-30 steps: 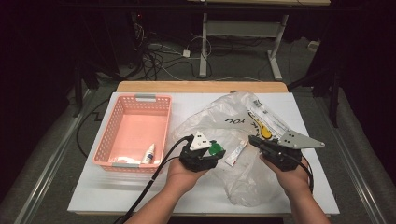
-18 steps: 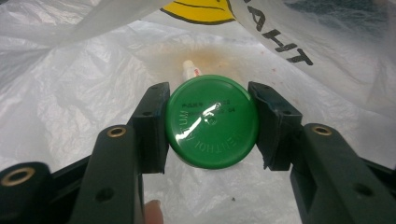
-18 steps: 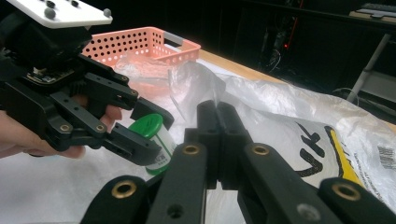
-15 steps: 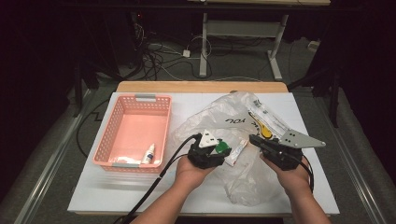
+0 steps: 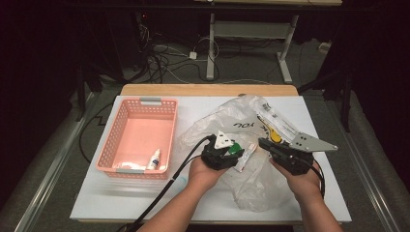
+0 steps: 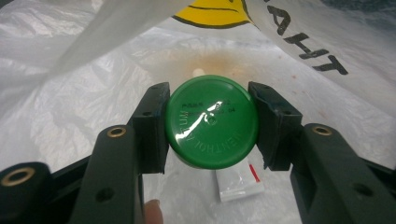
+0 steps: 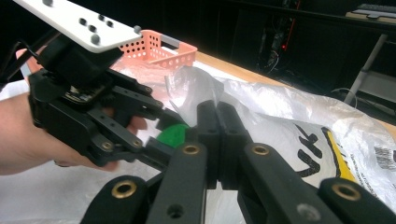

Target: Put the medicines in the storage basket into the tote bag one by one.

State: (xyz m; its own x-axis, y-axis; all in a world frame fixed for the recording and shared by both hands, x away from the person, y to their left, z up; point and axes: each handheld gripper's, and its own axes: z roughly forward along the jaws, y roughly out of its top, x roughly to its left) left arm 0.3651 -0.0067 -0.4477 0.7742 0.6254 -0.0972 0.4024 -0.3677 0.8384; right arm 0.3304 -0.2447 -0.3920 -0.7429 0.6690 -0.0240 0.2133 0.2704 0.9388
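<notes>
Between the jaws of the left hand-held gripper (image 6: 210,128): a round green cap (image 6: 211,122), clamped on both sides by the black pads, its flat embossed top facing the left gripper view.
Left hand-held gripper, high view (image 5: 231,151): held in the person's left hand (image 5: 203,171) over the middle of the white counter (image 5: 121,203), with the green cap (image 5: 235,149) at its tip and a black cable trailing back from it toward the counter's near edge.
Under and beyond the left hand-held gripper: a crumpled clear plastic bag (image 5: 241,121) with black lettering and a yellow mark, spread on the counter; its film (image 6: 70,56) fills the background behind the cap.
Just below the cap: a small white tube (image 6: 238,184) with a red stripe, lying on the bag.
Right hand-held gripper (image 7: 217,140): jaws pressed together on a fold of the plastic bag (image 7: 191,86), which rises out from between them.
Right hand-held gripper, high view (image 5: 266,143): held in the right hand (image 5: 302,181), just to the right of the left hand-held gripper, tips near the cap.
Across from the right hand-held gripper: the left hand-held gripper (image 7: 161,128) with the green cap (image 7: 173,135) at its tip.
Well to the left of the left hand-held gripper: a pink basket (image 5: 113,140) on the counter, with a small white dropper bottle (image 5: 153,159) lying in its near right corner.
</notes>
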